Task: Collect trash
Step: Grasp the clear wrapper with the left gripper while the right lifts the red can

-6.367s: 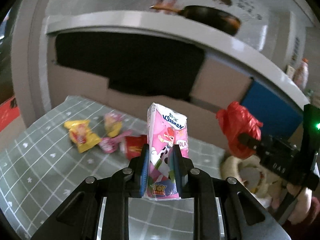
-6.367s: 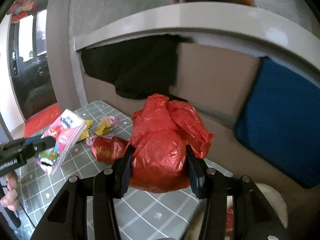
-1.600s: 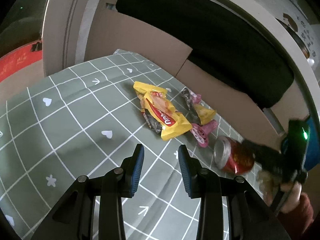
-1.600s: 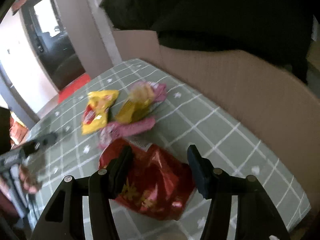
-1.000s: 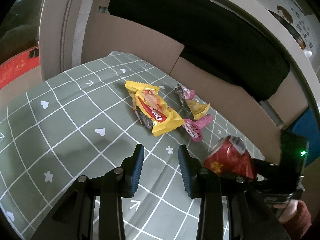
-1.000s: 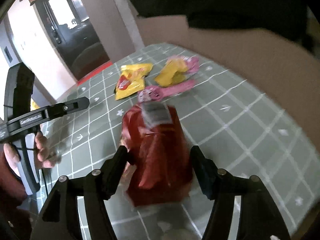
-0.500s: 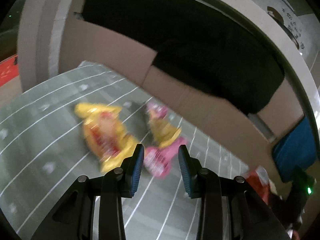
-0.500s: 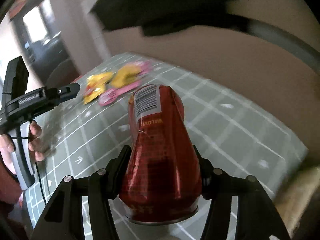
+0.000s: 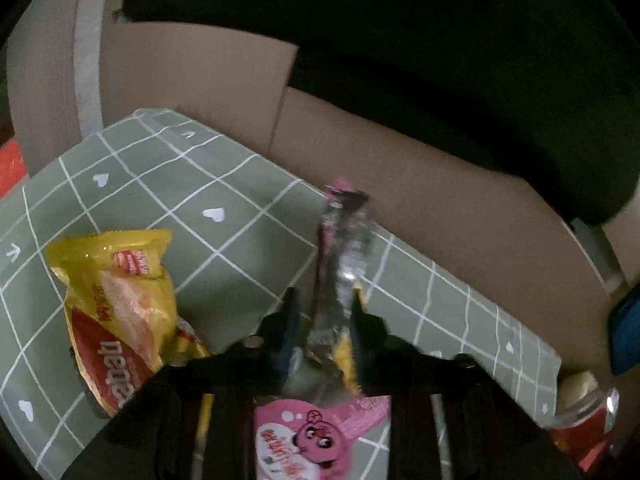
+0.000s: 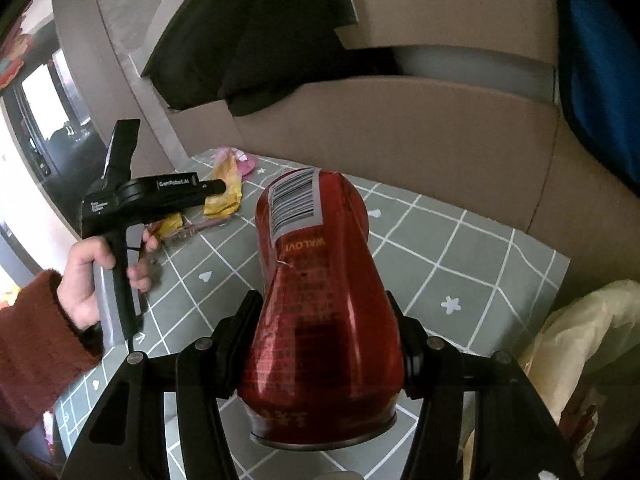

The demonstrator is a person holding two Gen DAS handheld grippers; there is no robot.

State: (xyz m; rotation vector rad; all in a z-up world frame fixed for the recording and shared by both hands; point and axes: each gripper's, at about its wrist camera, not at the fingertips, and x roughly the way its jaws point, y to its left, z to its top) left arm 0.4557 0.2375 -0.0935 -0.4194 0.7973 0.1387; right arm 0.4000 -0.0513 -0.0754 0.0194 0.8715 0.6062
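surface: green grid tablecloth [image 9: 224,184] | on it: yellow snack bag [image 9: 120,304], pink wrapper [image 9: 316,436]
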